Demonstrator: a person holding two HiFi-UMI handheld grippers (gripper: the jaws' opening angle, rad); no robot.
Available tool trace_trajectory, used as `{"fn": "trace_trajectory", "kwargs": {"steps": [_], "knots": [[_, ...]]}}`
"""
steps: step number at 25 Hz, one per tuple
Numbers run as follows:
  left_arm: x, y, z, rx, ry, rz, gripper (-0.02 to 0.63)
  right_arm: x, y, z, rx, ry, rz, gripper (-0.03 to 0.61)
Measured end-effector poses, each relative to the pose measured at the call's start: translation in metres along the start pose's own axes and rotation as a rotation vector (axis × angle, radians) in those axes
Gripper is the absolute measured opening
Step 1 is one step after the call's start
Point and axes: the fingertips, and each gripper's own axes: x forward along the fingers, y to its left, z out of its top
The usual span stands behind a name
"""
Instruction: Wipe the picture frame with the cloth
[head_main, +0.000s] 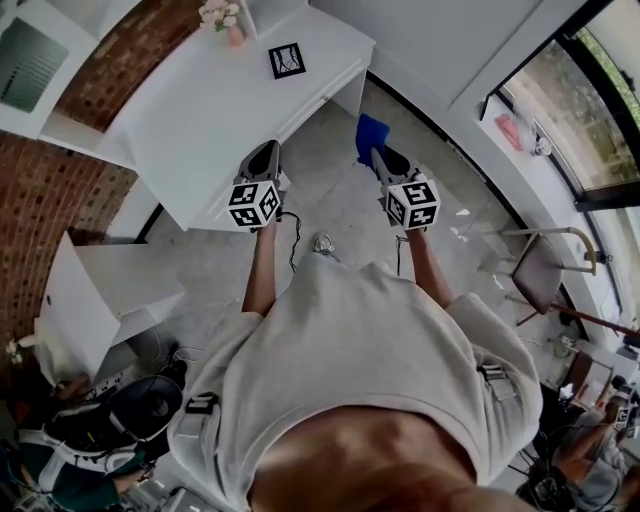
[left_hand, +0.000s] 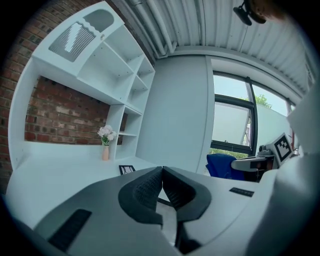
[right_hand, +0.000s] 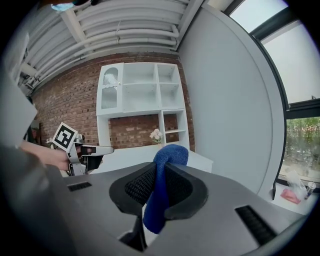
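Centrally, in the head view, 2 grippers are held side by side: right gripper (head_main: 380, 155) clenched on the blue cloth (right_hand: 165, 165), left gripper (head_main: 268, 150) with jaws pressed together on nothing. The picture frame (head_main: 287, 60) lies on the white desk (head_main: 190, 120), upper centre, apart from both grippers

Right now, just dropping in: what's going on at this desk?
A person holds a gripper in each hand, a little back from the white desk. The right gripper is shut on a blue cloth, which sticks out past its jaws. The left gripper is shut with nothing between its jaws. The picture frame sits on the desk near a vase of flowers. Neither gripper touches it, so no wiping is under way.
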Motion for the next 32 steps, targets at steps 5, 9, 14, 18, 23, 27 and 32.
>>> {"fn": "trace_trajectory", "kwargs": {"steps": [5, 9, 14, 18, 23, 27, 32], "knots": [[0.032, 0.041, 0.012, -0.007, -0.003, -0.016, 0.017, 0.051, -0.004, 0.015, -0.007, 0.003, -0.017, 0.061], [0.052, 0.072, 0.018, -0.013, 0.000, -0.026, 0.017, 0.087, -0.002, 0.023, -0.010, 0.003, -0.025, 0.061], [0.071, 0.097, 0.022, -0.016, 0.004, -0.043, 0.017, 0.116, 0.001, 0.024, -0.006, 0.011, -0.036, 0.061], [0.079, 0.112, 0.020, -0.021, 0.011, -0.051, 0.017, 0.132, 0.004, 0.022, -0.002, 0.021, -0.043, 0.061], [0.082, 0.127, 0.016, -0.034, 0.016, -0.054, 0.017, 0.145, 0.008, 0.022, -0.003, 0.023, -0.052, 0.061], [0.082, 0.129, 0.016, -0.040, 0.015, -0.059, 0.017, 0.145, 0.009, 0.020, 0.000, 0.028, -0.058, 0.060], [0.087, 0.129, 0.012, -0.042, 0.024, -0.064, 0.017, 0.149, 0.006, 0.016, 0.010, 0.034, -0.060, 0.061]]}}
